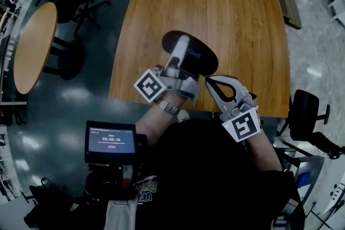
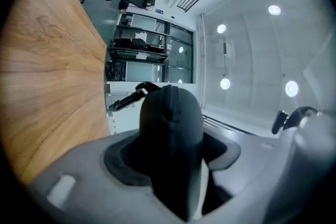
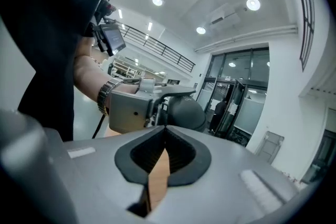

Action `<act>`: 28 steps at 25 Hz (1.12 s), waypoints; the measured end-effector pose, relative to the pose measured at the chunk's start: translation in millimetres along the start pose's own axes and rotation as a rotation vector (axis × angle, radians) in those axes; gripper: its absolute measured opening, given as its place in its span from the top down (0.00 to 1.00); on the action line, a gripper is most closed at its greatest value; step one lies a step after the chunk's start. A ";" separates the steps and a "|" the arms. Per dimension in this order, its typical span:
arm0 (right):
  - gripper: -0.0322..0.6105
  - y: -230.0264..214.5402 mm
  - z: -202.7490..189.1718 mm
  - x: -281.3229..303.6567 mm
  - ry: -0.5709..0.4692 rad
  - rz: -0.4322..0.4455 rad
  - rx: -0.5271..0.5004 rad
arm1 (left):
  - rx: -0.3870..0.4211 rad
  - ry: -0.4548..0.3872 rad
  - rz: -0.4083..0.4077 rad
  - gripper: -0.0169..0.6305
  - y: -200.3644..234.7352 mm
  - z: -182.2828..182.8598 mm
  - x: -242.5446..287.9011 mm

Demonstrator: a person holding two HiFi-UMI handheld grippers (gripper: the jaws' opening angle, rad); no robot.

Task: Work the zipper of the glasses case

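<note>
My left gripper is clamped on the case: its own view shows the dark shell filling the gap, a pad against each side, the rounded end poking out past the tips. From the head view the case hangs over the table, just inside the near edge and at about one o'clock from my left marker cube; I can't tell whether it touches the wood. My right gripper sits at about five o'clock from the case, close beside it but not touching. Its jaws are pressed together with nothing between them, and only a sliver of wood shows through the slot behind the tips. A thin line that I take for the zipper runs over the end of the case. The shell looks closed there, though I can't make out the pull or how far the teeth are joined along the sides. So, as I judge it, the holding is done and the zipper work itself is not begun. What remains is to find the pull with my right tips, pinch it and draw it round while my left keeps the case steady.
</note>
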State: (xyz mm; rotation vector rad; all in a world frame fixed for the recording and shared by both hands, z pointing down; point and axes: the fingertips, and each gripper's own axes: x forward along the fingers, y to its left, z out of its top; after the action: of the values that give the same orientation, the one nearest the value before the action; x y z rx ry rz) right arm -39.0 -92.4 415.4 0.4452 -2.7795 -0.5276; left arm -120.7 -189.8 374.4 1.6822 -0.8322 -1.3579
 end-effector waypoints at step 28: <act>0.42 -51.6 -0.4 -13.5 -0.008 -0.166 0.142 | 0.200 0.293 -0.016 0.58 -8.5 -59.3 -10.4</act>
State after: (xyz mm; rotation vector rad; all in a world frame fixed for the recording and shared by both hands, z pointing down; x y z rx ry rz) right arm -13.9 -133.5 392.7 0.7117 -2.8143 -0.3692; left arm -64.7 -166.1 377.6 1.9877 -0.8038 -1.0303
